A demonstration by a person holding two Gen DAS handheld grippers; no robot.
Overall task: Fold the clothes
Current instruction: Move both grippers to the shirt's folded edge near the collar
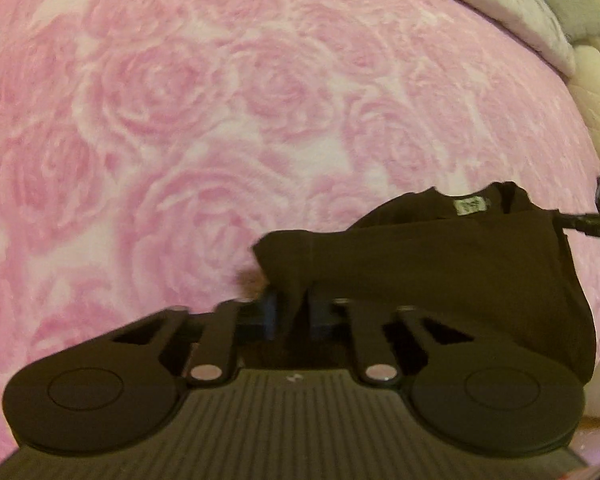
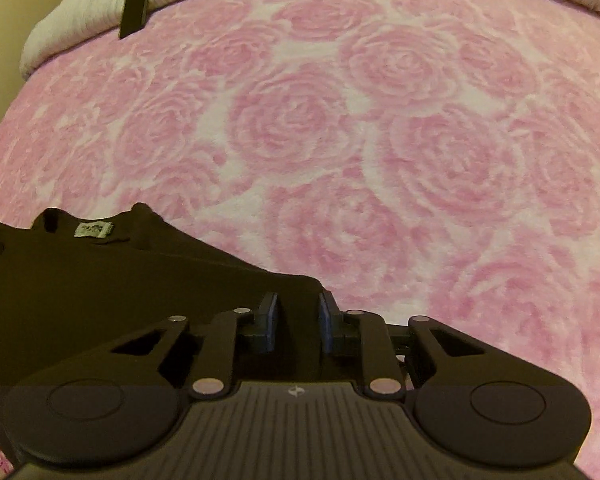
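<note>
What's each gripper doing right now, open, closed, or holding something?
Left gripper: closed on a corner of the black shirt.
Right gripper: jaws part open with the shirt's edge between them; a grip cannot be told.

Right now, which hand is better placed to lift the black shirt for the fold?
Left: its tool already pinches the black cotton shirt; the right tool looks parted around the fabric.

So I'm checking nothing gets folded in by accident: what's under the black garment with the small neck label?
The black garment lies directly on the pink rose-patterned blanket, which shows all around it. Whatever sits beneath the fabric itself is covered and cannot be seen.
</note>
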